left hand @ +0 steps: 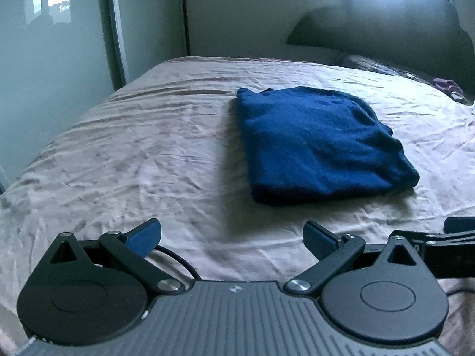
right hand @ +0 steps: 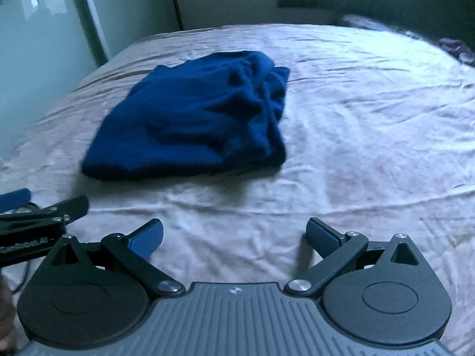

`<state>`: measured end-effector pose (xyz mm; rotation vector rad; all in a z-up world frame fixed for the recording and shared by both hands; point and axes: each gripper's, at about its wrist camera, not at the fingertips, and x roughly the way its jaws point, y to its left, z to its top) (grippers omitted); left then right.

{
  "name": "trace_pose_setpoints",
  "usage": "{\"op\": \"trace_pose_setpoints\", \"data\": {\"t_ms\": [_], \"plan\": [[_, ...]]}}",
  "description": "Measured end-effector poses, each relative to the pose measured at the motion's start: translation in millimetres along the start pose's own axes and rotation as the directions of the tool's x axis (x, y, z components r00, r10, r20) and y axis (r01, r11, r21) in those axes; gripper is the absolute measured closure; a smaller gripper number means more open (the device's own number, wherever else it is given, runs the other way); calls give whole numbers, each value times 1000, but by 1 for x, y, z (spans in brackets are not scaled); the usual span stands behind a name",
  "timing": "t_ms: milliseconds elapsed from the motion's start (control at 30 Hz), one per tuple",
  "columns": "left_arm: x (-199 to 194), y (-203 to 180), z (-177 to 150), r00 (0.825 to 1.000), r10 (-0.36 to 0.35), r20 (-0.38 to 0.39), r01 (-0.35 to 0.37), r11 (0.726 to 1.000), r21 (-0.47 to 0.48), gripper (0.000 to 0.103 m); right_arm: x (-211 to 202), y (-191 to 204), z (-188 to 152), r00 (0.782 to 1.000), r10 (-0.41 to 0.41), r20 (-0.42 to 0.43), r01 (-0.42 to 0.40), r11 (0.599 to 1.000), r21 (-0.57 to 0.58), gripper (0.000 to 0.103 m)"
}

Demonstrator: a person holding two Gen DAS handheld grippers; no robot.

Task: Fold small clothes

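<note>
Both hand-held grippers, left (left hand: 231,237) and right (right hand: 234,237), were held spread and empty above the bed (left hand: 118,154); the soft, light blue sweater (left hand: 317,145), already folded, was judged best gripped by its near folded edge.

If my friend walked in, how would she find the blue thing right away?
Look at the big bed with the wrinkled pale pink sheet. Near its middle lies a folded dark blue garment, fuzzy and squarish, in front of both open grippers. It is the only deep blue cloth there; the other clothes sit far off by the headboard.
</note>
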<state>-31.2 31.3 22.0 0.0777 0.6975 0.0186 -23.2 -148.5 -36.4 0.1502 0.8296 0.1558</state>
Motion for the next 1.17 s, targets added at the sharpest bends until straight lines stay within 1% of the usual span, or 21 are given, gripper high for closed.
{"op": "trace_pose_setpoints", "data": {"t_ms": [67,133,267,367,600,800,933,1067,1167], "plan": [[-5,2,1,1000,6,5,-6,1000,-7,0,-8,3,-1,999,33,10,-33,999,2,0],[-9,2,3,1000,11,6,-11,1000,1,0,-13,7,-2,999,49,18,-48,999,-11,0],[-13,0,3,1000,20,16,-20,1000,9,0,-15,14,-3,999,45,21,-44,998,-43,0],[-13,0,4,1000,20,14,-20,1000,6,0,-13,14,-4,999,48,18,-47,998,-43,0],[-13,2,4,1000,-1,-1,1,1000,-20,0,-15,10,-6,998,56,16,-55,998,-32,0],[-14,2,3,1000,-7,-4,7,1000,-22,0,-19,12,-8,999,41,30,-39,998,-56,0],[-16,0,2,1000,-13,1,13,1000,-12,0,-20,13,-9,999,33,36,-30,997,-76,0],[-17,-4,1,1000,-7,10,7,1000,4,0,-17,12,-8,999,41,29,-38,996,-75,0],[-14,-5,1,1000,-7,1,7,1000,7,0,-15,12,-9,999,47,20,-45,996,-73,0]]}}
